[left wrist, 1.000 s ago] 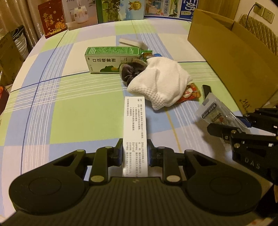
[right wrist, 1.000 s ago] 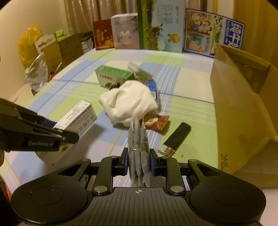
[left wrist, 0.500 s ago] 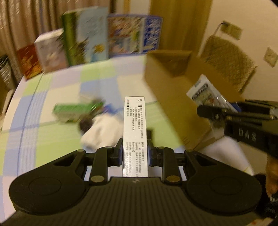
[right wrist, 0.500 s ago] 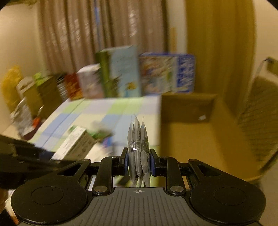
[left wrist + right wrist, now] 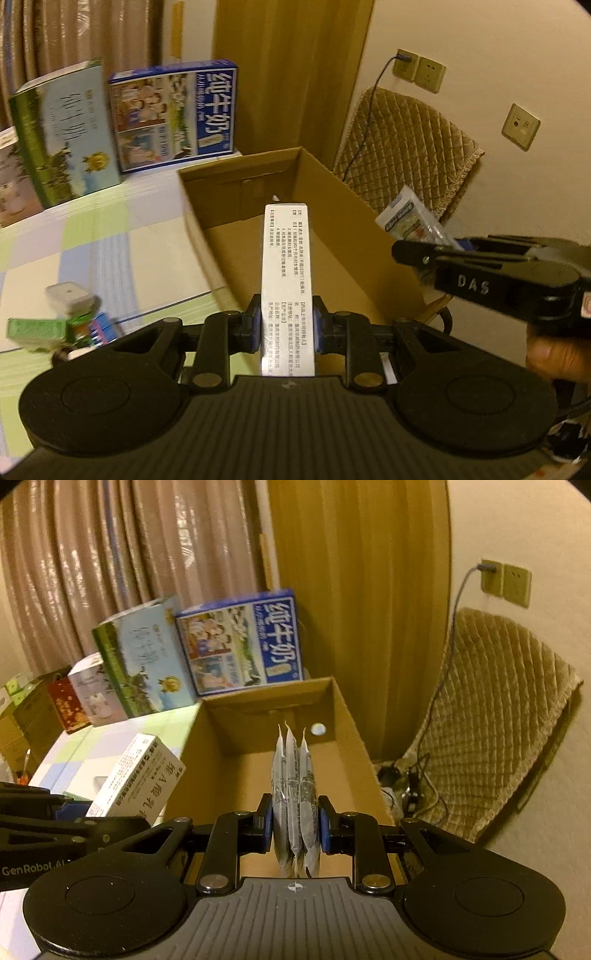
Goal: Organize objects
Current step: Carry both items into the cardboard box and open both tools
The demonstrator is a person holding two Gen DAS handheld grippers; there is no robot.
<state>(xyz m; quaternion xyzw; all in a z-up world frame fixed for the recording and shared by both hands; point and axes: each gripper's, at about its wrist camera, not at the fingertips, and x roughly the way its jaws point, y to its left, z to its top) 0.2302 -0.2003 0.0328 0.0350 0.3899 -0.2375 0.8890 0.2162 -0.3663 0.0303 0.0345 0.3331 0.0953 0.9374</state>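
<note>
The left tongs (image 5: 287,326) are clenched on a slim white medicine box (image 5: 286,266), gripped near its lower end so that most of its length juts forward over the open cardboard box (image 5: 332,206); that long overhang probably lets the carton drop clear of the pads once they part. The right tongs (image 5: 296,829) are clenched on a bundle of grey sachets (image 5: 293,794), pinched flat side to flat side so the limp packets stand upright together rather than fan out; they too hang above the cardboard box's bare brown floor. Both loads are held aloft, touching nothing below, and each is aimed down into the opening, which suggests the cardboard box is the collecting place for this sorting job. It stands at the edge of the checked tabletop (image 5: 110,258), with its top open; a green carton (image 5: 35,328) and other small things lie apart on the cloth, seemingly not yet gathered.
</note>
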